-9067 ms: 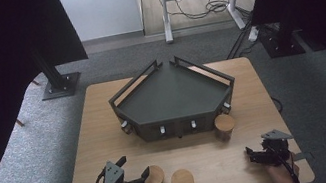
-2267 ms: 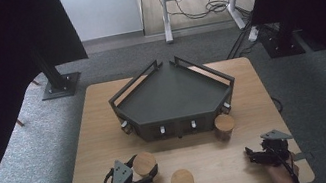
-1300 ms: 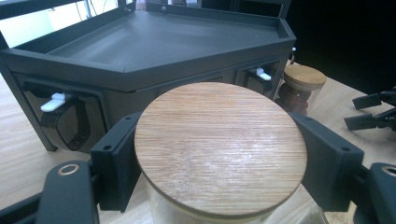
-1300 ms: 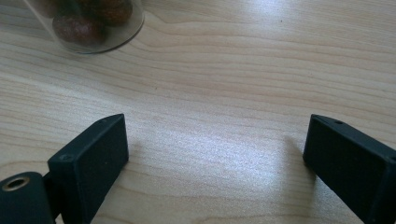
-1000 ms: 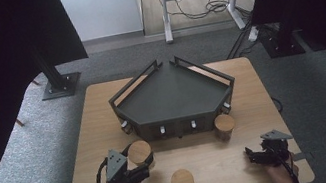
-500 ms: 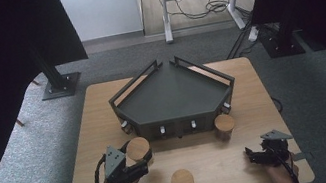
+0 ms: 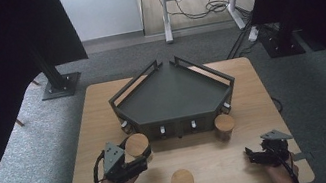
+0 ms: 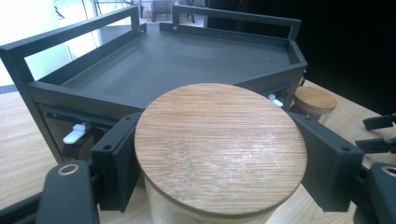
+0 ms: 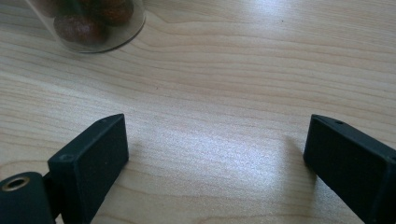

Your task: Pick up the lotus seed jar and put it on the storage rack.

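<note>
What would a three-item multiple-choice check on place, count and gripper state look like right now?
1. Where is the jar held by the left gripper?
A. on the rack
B. near the rack's front left corner
C. at the table's right edge

2. How many round bamboo-lidded glass jars?
A. two
B. three
C. four

3. The right gripper is:
A. open, empty
B. shut on a jar
C. holding a lid

B: the held jar sits before the dark grey metal corner rack.
B: held one, middle jar, right jar.
A: bare wooden table between its jaws.

Left gripper (image 7: 135, 161) grips a wood-lidded jar (image 7: 137, 145) beside a dark tray (image 7: 172, 97); right gripper (image 7: 256, 154) rests open on the table (image 7: 102, 102).
</note>
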Demonstrator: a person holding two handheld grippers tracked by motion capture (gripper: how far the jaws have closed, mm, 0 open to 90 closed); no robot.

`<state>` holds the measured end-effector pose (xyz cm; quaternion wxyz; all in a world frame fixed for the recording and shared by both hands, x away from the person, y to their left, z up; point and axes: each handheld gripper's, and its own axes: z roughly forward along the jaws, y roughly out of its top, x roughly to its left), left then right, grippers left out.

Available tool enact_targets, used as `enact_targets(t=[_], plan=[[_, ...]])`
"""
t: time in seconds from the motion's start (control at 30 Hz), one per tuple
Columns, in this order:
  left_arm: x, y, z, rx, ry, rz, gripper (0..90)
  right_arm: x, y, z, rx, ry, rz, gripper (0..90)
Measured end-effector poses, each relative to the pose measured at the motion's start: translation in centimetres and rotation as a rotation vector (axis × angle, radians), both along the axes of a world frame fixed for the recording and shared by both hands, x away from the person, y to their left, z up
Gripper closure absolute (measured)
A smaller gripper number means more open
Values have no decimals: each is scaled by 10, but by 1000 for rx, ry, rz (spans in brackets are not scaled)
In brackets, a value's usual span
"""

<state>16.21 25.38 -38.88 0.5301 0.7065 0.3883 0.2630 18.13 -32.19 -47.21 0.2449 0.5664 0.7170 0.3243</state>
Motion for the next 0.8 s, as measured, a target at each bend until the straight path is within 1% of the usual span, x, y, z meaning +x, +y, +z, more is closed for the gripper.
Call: enact_targets(t=[0.23,0.57,0.8], plan=[[3,1,5,-3,2,11,238,0,0,0,0,0,1,59],[8,1,12,7,1,21,238,0,0,0,0,0,1,58],[12,1,19,7,-3,29,238,0,0,0,0,0,2,59]])
